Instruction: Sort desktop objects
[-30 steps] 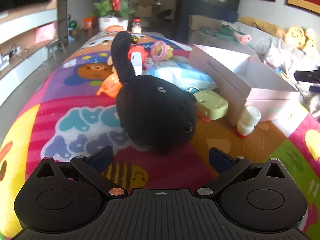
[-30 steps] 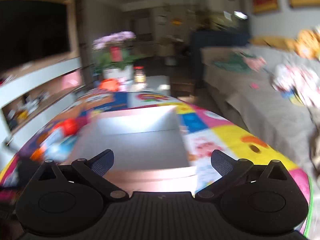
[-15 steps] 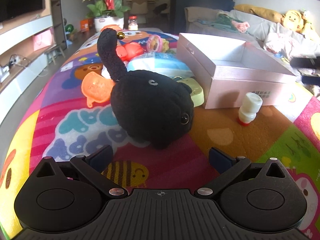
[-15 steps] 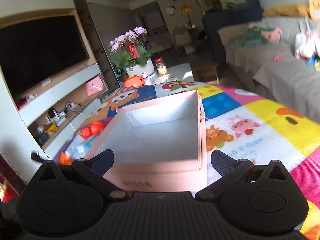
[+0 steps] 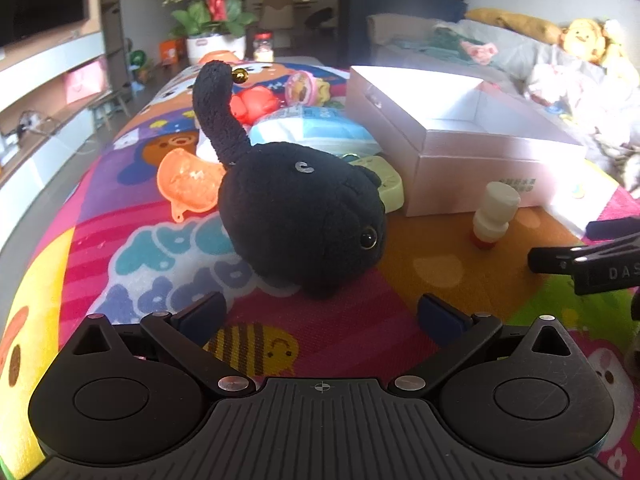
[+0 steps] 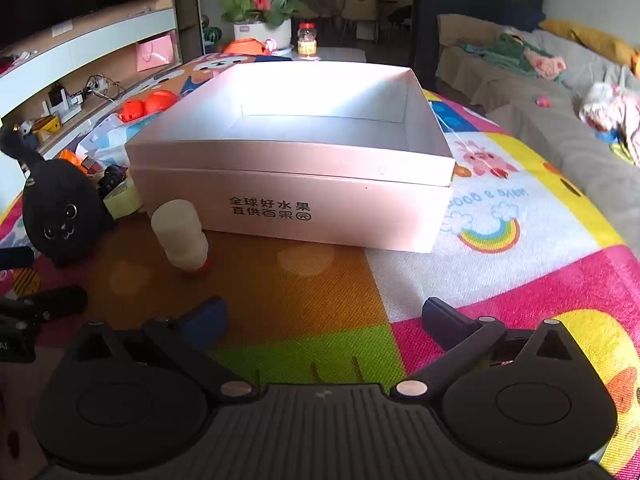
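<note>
Nearest the left gripper (image 5: 320,314), jaws spread and empty, black plush toy (image 5: 300,216) sits at 12 o'clock on the play mat (image 5: 340,336). Right gripper (image 6: 324,316) also spread, empty; white bottle (image 6: 180,236) at 10 o'clock, open pink box (image 6: 304,216) beyond. Risk: the soft plush could squash and slip from a shallow pinch, or its tail could clip the orange toy (image 5: 186,184).

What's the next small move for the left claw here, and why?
Probably ease the left claw forward around the black plush. It is open and empty, the plush sits on the mat straight ahead, and the box looks empty.
</note>
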Motion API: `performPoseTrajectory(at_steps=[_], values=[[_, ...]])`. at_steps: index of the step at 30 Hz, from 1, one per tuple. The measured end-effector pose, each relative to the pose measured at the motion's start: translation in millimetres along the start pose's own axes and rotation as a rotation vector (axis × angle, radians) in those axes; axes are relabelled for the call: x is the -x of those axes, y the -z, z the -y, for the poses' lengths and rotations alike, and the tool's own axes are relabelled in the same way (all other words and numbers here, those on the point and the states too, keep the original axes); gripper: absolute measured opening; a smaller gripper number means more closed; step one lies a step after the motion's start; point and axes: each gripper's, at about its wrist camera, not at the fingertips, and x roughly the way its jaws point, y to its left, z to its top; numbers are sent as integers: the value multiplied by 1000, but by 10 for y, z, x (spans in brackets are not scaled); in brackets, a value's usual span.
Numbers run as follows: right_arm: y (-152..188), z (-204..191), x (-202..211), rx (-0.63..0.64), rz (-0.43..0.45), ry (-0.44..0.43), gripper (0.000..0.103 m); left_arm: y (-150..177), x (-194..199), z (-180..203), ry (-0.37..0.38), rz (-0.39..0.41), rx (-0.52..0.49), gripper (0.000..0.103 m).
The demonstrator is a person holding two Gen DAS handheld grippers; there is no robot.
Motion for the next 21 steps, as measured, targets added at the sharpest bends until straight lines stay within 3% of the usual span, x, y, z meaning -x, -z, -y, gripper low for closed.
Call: performPoseTrajectory(at_steps=[3,7,11,14,16,18,21], values=[[37,-34,45,-10,17,-1,103,11,17,-115,27,13,18,103],[22,-131,261,43,100,-182,103,1,14,-57,2,14,11,103],[-153,-422,370,181,189,-169,97,10,17,-51,-5,15,4,103],[-267,-468,158,151,106,-200,75,21,46,-86,8,28,22,103],[-263,-476,56,145,60,-210,48,30,107,-105,20,50,30,98],[-197,-444,60,139,56,-218,40,42,195,-112,32,65,17,89],[-143,-377,185,136,82,-218,34,3,255,-115,4,99,4,91]])
